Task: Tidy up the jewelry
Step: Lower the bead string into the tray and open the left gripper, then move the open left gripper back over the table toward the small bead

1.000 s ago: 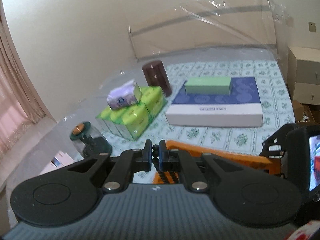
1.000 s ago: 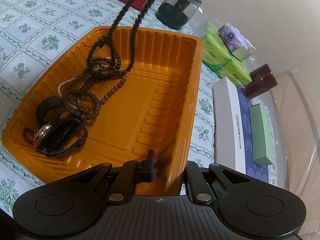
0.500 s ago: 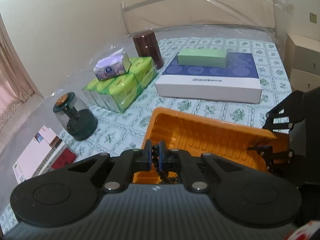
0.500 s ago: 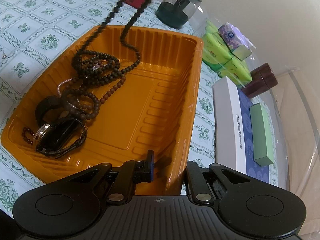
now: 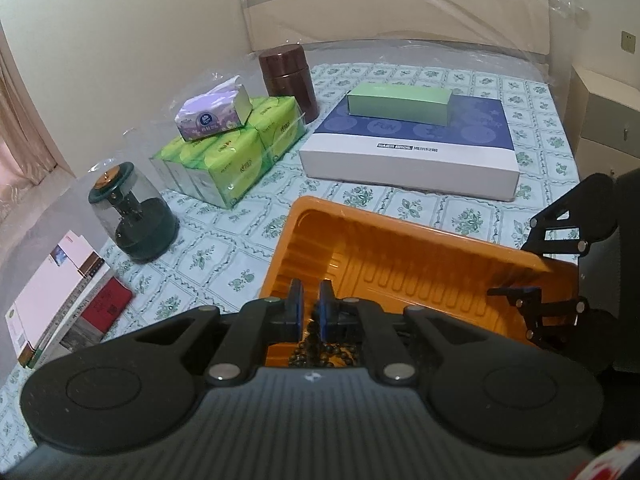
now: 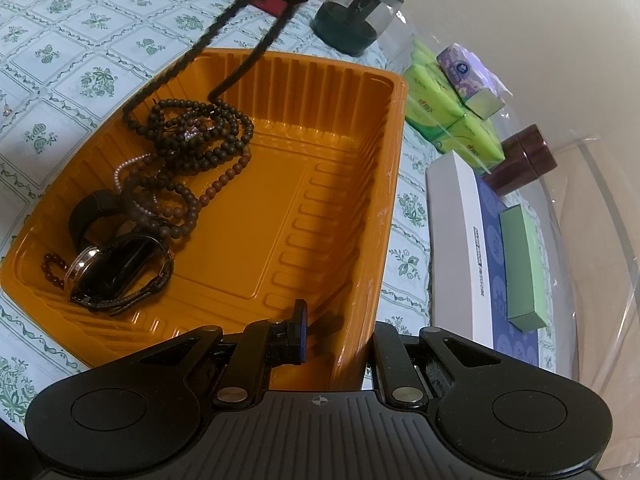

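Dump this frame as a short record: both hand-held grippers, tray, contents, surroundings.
left hand-held gripper: shut on dark bead strand, which hangs into the tray
right hand-held gripper: shut on orange tray rim, near corner
tray contents: coiled bead strands, pearl string, watch, all at one end
beside tray: white flat box, green tissue packs, brown jar

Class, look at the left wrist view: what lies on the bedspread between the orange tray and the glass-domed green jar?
Nothing: in the left wrist view, only bare floral bedspread separates the orange tray from the glass-domed green jar.
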Motion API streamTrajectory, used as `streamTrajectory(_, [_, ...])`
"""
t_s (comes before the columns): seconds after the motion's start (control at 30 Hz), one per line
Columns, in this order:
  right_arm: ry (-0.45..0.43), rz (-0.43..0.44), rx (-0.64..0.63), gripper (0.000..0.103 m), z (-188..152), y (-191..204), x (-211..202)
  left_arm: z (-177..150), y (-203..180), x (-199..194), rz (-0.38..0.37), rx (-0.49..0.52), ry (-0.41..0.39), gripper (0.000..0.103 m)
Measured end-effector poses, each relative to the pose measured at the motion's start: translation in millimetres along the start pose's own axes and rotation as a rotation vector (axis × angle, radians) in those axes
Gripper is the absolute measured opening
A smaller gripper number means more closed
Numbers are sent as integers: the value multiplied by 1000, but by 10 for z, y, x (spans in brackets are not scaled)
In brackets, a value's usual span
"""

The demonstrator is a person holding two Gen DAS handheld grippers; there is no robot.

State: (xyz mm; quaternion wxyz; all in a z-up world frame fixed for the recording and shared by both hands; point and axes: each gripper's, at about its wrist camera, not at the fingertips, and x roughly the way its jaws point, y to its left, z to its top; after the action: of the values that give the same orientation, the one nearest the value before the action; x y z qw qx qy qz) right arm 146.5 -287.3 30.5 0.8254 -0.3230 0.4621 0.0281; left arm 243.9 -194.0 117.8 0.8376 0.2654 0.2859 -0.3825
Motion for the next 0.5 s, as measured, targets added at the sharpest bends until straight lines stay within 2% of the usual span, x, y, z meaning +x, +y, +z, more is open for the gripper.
streamTrajectory(0.17, [1, 1, 1, 13, -13, -7, 10, -15, 6, -40, 0, -10, -11, 10])
streamTrajectory(0.27, [0, 2, 4, 13, -21, -17, 15, -64, 59, -101, 13, -31, -22, 15])
streamTrajectory(0.5, [1, 4, 10, 13, -22, -38, 20, -427, 284, -386, 70, -95, -32, 17])
